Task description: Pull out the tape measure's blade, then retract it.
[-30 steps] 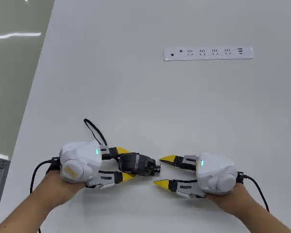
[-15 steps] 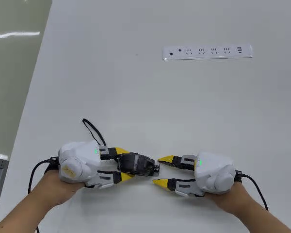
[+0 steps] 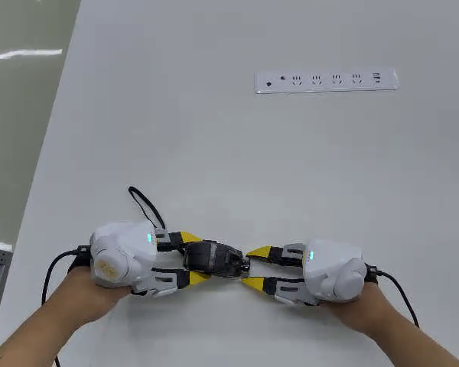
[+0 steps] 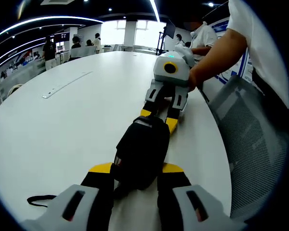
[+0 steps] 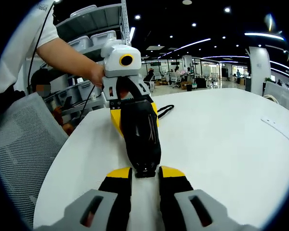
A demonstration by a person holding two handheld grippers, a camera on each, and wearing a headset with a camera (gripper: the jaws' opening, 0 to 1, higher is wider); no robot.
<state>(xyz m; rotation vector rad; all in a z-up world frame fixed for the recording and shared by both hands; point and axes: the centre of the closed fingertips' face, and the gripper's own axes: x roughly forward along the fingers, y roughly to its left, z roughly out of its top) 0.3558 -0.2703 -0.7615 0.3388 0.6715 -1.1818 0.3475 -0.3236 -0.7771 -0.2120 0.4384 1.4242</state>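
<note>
Left tool (image 3: 195, 258) clamped, right tool (image 3: 252, 267) parted, pointing at each other.

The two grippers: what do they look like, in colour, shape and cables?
The left gripper and the right gripper each have a rounded white housing with a small green light, black jaws ending in yellow tips, and a black cable at the back. The left one carries an orange mark.

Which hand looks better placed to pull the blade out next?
Right. The right gripper has open jaws flanking the blade end of the tape measure, while the left gripper is clamped on its case.
</note>
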